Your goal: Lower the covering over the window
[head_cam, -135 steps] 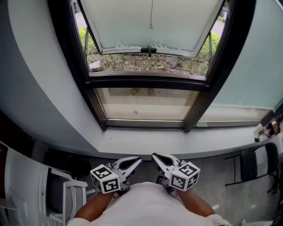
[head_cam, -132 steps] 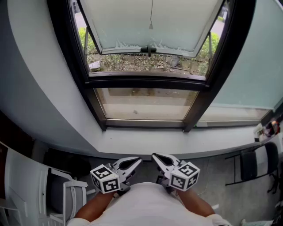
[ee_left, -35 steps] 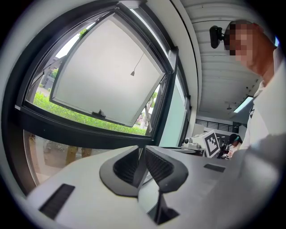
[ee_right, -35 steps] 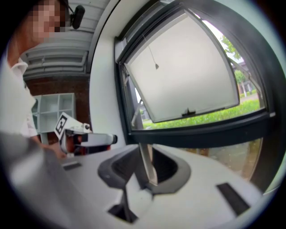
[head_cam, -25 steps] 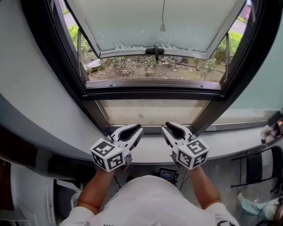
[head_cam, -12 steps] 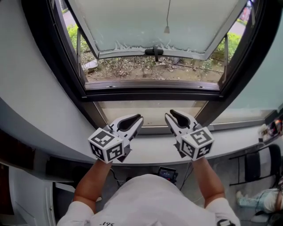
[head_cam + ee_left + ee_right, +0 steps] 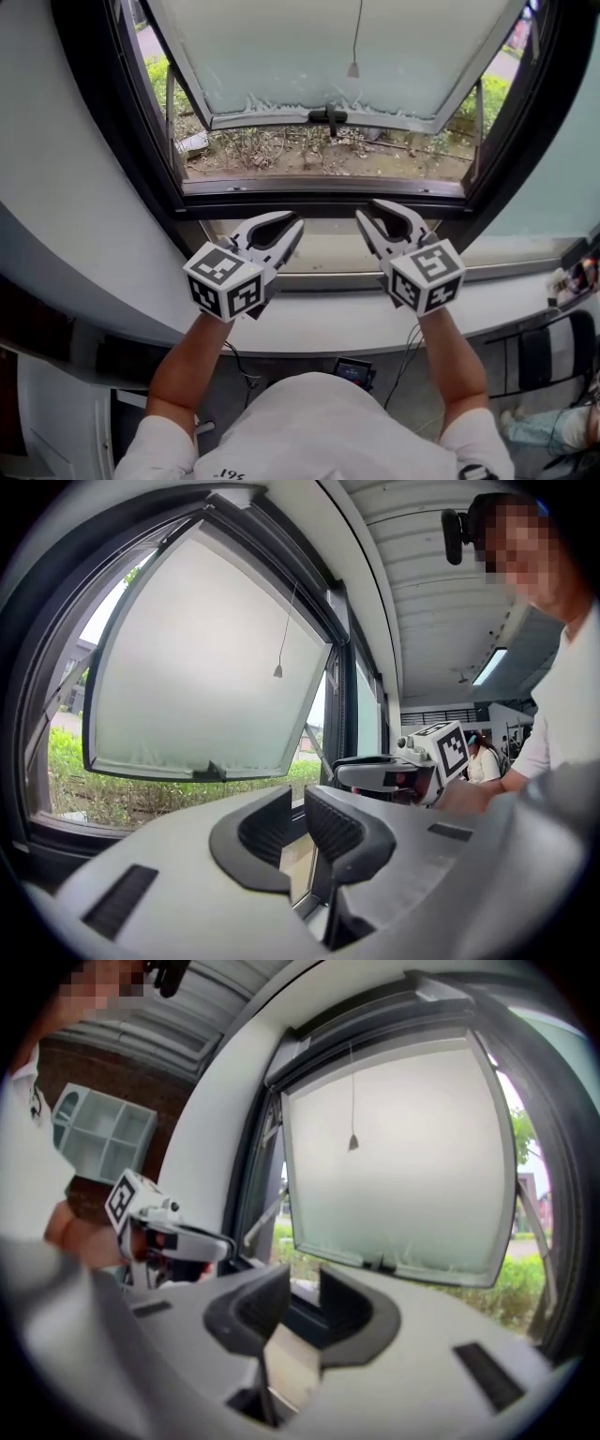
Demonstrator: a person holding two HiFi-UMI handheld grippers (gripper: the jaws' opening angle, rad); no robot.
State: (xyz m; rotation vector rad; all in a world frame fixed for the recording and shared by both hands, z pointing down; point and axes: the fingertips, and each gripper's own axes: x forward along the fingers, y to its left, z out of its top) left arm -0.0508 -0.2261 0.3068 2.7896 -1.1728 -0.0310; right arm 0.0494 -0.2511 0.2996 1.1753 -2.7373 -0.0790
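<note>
From the head view, the covering itself doesn't show. I take it to be rolled up above the top edge of the picture. What I have to work with is its pull cord (image 7: 357, 33), a thin line hanging at the far centre of the window and ending in a small bell-shaped pull (image 7: 353, 68). It hangs in front of the frosted sash (image 7: 281, 56), which is tipped outward. The left gripper (image 7: 292, 225) and right gripper (image 7: 370, 210) are held up on the near side, side by side, well below the pull and to either side of its line.

I'd expect the cord to be light and limp and to swing at a touch. The pull looks hard and smooth. My choice is to pinch the cord just above the pull, so the pull acts as a stop, then draw straight down, steadily.

In the left gripper view, the cord (image 7: 289, 621) and pull (image 7: 278, 670) hang far ahead, up and a little left of the left gripper (image 7: 295, 803). Its fingers are closed down to a sliver, with nothing in it.

In the right gripper view, the pull (image 7: 353, 1143) sits high and just right of the right gripper (image 7: 305, 1288). Its fingers stand apart and empty, with only the window frame showing through the gap.
</note>
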